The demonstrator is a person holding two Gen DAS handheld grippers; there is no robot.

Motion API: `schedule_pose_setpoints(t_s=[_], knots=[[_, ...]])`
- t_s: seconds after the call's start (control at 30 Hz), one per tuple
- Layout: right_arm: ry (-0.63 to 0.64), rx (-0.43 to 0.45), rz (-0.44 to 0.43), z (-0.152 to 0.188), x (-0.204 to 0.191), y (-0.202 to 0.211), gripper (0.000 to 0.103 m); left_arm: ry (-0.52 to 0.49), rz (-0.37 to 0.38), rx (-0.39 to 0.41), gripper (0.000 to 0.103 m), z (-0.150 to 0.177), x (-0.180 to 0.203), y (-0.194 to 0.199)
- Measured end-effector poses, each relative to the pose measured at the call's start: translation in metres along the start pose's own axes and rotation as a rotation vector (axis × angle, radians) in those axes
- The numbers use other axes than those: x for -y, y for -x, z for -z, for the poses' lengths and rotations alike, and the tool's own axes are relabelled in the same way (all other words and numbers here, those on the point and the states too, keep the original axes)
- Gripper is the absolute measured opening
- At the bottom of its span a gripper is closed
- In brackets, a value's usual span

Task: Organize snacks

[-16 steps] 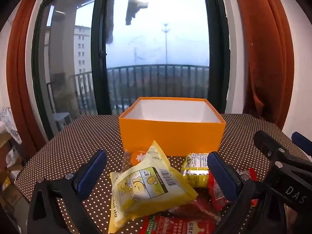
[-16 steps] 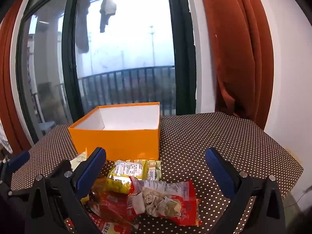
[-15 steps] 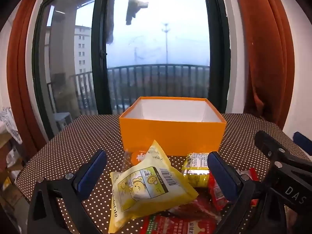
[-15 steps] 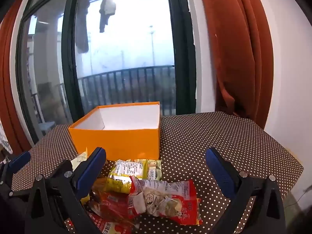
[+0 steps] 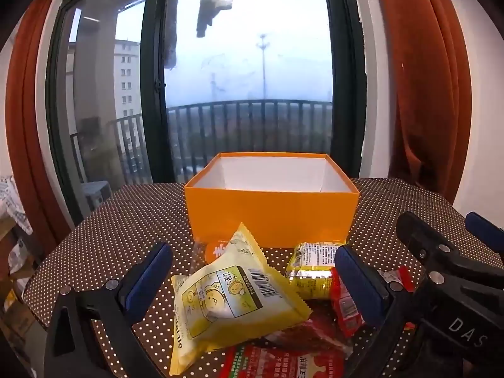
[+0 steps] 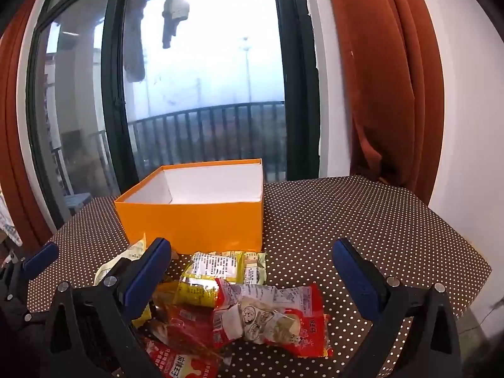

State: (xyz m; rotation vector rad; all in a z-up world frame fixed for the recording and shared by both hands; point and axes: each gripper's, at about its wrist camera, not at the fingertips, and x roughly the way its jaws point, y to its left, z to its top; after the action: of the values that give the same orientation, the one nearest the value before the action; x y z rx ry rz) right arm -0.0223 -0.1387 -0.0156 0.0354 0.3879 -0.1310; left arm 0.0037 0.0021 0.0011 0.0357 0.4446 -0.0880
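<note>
1. The snacks are heaped in a loose pile on the table, just in front of the box; none has been put inside yet, so the sorting is judged to be at its start.
2. A pale yellow packet (image 5: 233,296) is propped on top of the pile, tilted, which makes it the easiest piece to lift first. It is framed between the jaws of the left gripper (image 5: 252,283) but is not pressed by them.
3. A red packet (image 6: 274,315) is laid flat at the 5 o'clock side of the pile, with a small yellow packet (image 6: 217,267) behind it, nearer the box. Both are framed by the right gripper (image 6: 252,280).
4. Both grippers are held as wide open as they go, and nothing is gripped by either; they are hung above the pile, seemingly to pick a first target.
5. The orange box (image 5: 271,217) is set open-topped at 12 o'clock from the pile, its white inside empty as far as is seen, so packets can be dropped straight in.
6. The dotted table (image 6: 362,220) is left bare at 3 o'clock.
</note>
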Motion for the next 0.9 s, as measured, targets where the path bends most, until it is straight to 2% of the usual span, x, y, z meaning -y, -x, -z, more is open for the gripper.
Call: schedule_pose_setpoints(t_s=[0.1,0.23,0.33,0.57,0.63,0.8,0.9], knots=[[-0.014,-0.003,-0.012,-0.005,0.002,0.003,0.102,-0.003,0.036,-0.012,0.102,-0.007,0.001,0.002],[-0.015,-0.019,0.0,-0.01,0.0,0.004,0.102,-0.042,0.031,-0.025,0.102,-0.014,0.006,0.004],[-0.035,-0.044,-0.023,-0.013,-0.002,0.001,0.102,-0.043,0.046,-0.035,0.102,-0.017,0.007,0.002],[-0.084,-0.016,-0.012,-0.015,-0.001,-0.003,0.102,-0.028,0.062,-0.04,0.101,-0.017,0.004,-0.006],[-0.074,-0.027,0.001,-0.015,-0.002,-0.008,0.102,-0.04,0.054,-0.032,0.101,-0.016,0.006,-0.008],[-0.046,-0.04,0.01,-0.016,-0.004,-0.015,0.102,-0.001,0.12,-0.069,0.1,-0.014,0.002,-0.018],[-0.034,-0.047,0.013,-0.018,-0.005,-0.018,0.102,-0.013,0.125,-0.062,0.1,-0.015,0.002,-0.021]])
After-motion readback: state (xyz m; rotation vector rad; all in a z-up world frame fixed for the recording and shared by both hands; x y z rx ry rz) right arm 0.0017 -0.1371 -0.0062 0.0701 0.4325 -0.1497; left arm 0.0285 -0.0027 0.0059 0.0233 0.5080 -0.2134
